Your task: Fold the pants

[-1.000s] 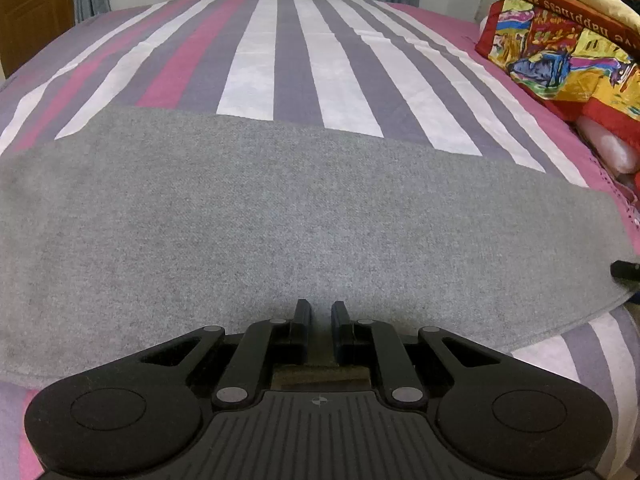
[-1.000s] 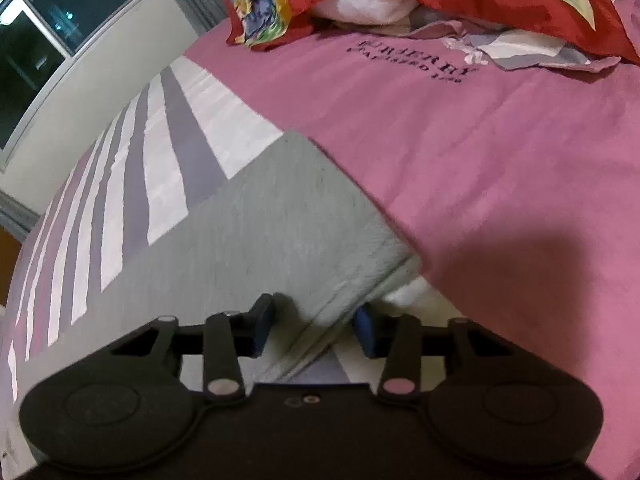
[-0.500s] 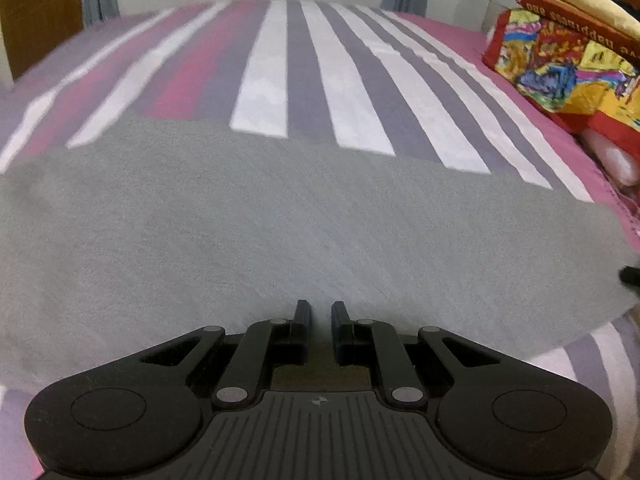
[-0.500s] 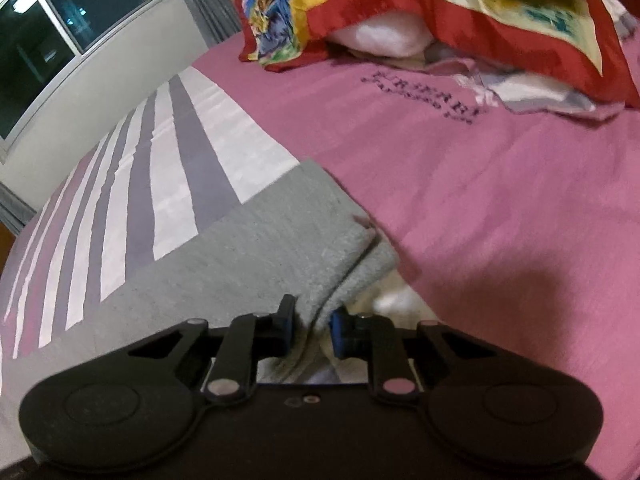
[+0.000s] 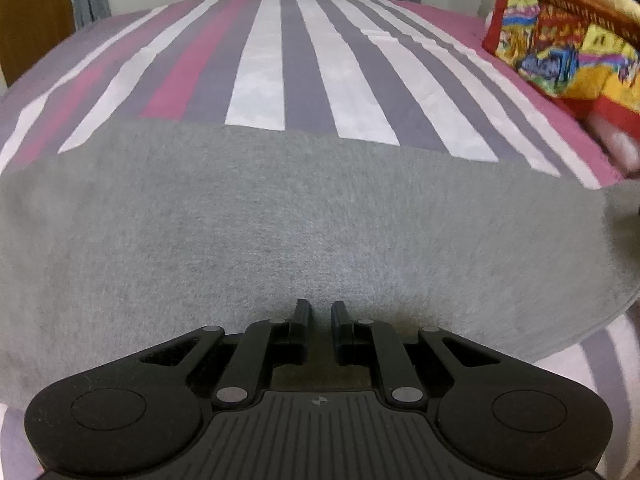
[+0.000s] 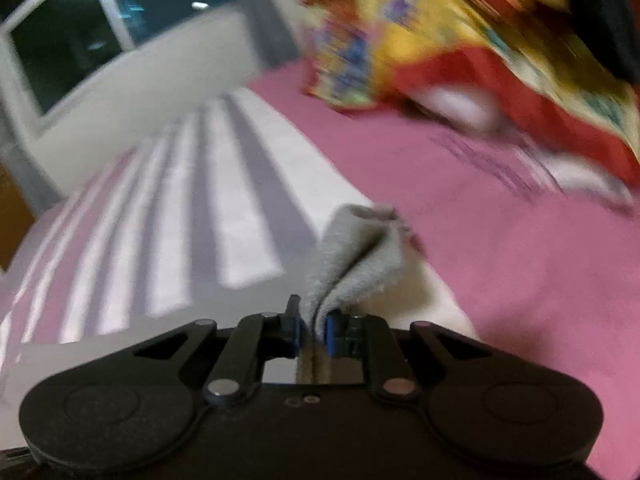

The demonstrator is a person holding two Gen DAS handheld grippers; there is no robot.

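Note:
The grey pants [image 5: 280, 220] lie flat across the striped bed, filling the middle of the left wrist view. My left gripper [image 5: 318, 312] is shut on their near edge; the cloth passes under the fingertips. In the right wrist view my right gripper [image 6: 312, 316] is shut on the end of the pants [image 6: 356, 248], which stands up bunched and lifted off the bed. That raised end shows at the right edge of the left wrist view [image 5: 624, 208].
The bedspread [image 5: 264, 60] has white, grey and pink stripes and a plain pink part [image 6: 520, 260]. Colourful pillows [image 5: 568, 48] are piled at the right, also in the right wrist view [image 6: 460, 40]. A window [image 6: 72, 40] is behind.
My right gripper closed on the end of the pants and has lifted it off the bed. My left gripper stayed shut on the near edge; its view tilted slightly.

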